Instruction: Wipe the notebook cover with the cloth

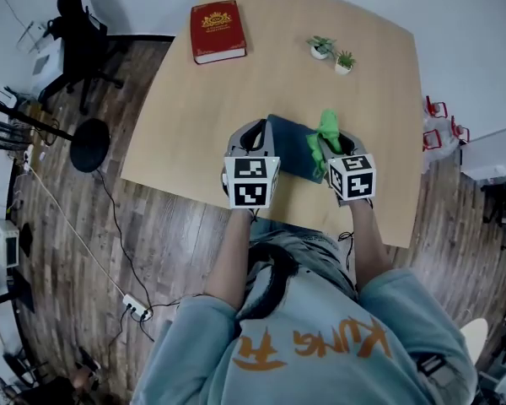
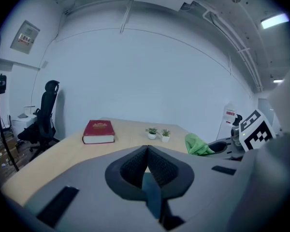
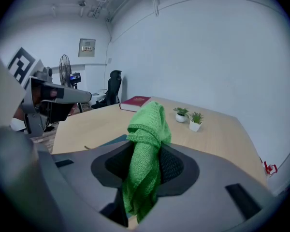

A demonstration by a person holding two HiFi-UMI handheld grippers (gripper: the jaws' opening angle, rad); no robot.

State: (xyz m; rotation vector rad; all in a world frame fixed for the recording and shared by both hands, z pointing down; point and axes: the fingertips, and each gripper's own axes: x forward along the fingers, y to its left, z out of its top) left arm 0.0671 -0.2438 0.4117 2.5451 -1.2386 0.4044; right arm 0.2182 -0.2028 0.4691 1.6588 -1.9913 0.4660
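A dark blue notebook (image 1: pixel 292 148) lies on the wooden table (image 1: pixel 236 99) near its front edge, between my two grippers. My left gripper (image 1: pixel 255 135) is at the notebook's left edge, and in the left gripper view its jaws (image 2: pixel 147 151) are shut with a strip of the blue notebook (image 2: pixel 152 195) pinched between them. Over the notebook's right side, my right gripper (image 1: pixel 331 147) is shut on a green cloth (image 1: pixel 327 129). The cloth (image 3: pixel 147 129) bunches up above the jaws of the right gripper (image 3: pixel 147 154) and hangs down between them.
A red hardcover book (image 1: pixel 218 30) lies at the table's far left. Two small potted plants (image 1: pixel 320 47) (image 1: pixel 344 61) stand at the far middle. An office chair (image 1: pixel 78 32) and a floor fan base (image 1: pixel 89 144) stand left of the table; a power strip (image 1: pixel 137 309) lies on the floor.
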